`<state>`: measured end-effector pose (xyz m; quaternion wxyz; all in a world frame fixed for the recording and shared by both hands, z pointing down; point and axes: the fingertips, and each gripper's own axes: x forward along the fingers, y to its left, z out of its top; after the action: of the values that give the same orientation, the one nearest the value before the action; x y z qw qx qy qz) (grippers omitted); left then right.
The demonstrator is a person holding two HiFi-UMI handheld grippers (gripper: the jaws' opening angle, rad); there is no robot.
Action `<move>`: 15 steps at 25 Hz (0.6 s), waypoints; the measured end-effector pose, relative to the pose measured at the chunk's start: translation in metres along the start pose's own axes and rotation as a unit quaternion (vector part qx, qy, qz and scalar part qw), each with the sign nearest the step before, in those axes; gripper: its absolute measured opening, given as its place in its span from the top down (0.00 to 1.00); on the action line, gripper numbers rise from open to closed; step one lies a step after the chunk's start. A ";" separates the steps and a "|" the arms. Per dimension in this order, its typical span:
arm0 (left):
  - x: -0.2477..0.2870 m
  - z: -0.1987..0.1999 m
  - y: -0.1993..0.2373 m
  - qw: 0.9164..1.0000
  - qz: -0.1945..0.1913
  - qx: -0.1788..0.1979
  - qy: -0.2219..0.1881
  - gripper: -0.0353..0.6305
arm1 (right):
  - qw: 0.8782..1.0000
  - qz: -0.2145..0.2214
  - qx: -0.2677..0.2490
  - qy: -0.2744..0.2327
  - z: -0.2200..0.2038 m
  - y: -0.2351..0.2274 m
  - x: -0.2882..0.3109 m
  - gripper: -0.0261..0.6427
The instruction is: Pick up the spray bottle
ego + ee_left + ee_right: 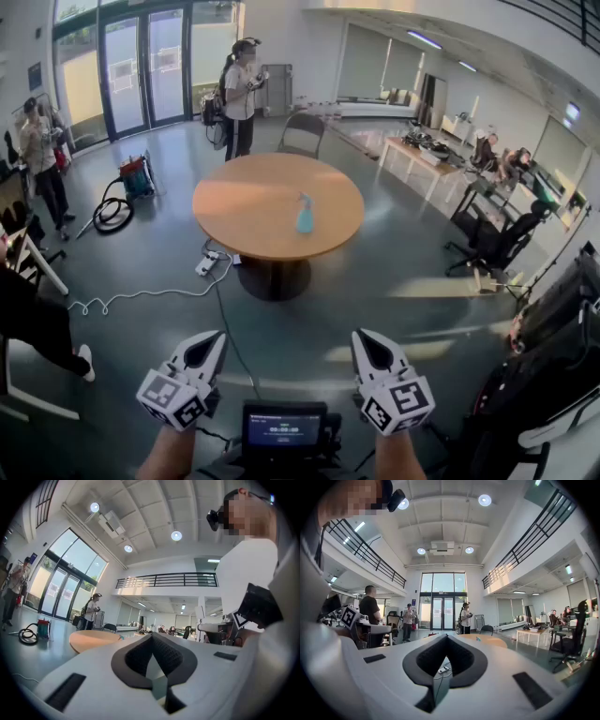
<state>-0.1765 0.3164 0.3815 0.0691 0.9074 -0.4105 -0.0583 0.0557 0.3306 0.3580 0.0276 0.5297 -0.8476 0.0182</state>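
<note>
— Hunting for the spray bottle.

— Finding it standing upright on the round table, a little right of centre, alone on the bare top. Sitting well apart from both grippers, with open floor lying between.

— Guessing at the handling?

— Looking like thin pale-blue plastic, so probably weighing little, more if filled; not managing to read the fill level from here. Likely flexing slightly under a hard squeeze, and tipping easily, being tall and narrow. Possibly sliding between the pads if smooth or damp.

— Taking hold where?

— Aiming for the body just below the trigger head, squeezing across the narrow width. Avoiding the trigger itself, risking a spray otherwise. Coming in level rather than from above, judging by the upright stance.

— Checking the grippers?

— Holding the left gripper pressed together, pinching nothing. Holding the right gripper the same way: pads meeting, nothing between. Needing to spread one of them before closing on the bottle.

— Counting things?

— Counting one spray bottle, one round table, two grippers. Also spotting one empty chair just behind the table, one power strip on the floor by the table's foot, one white cable trailing off to the left, and one vacuum cleaner near the glass doors. Seeing one person standing beyond the table; not counting the others farther off, being too small.
</note>
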 end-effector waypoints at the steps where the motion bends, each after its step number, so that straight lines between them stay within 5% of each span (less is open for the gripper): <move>1: 0.001 0.001 0.000 1.000 -0.001 0.000 0.000 0.94 | 1.000 0.000 0.001 0.001 0.000 0.000 0.001 0.95; 15: 0.002 0.008 0.005 1.000 0.000 -0.006 0.002 0.94 | 0.999 0.000 0.036 -0.013 0.001 -0.004 0.001 0.95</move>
<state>-0.1803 0.3105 0.3741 0.0751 0.9071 -0.4100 -0.0586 0.0588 0.3283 0.3568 -0.0030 0.5301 -0.8469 0.0419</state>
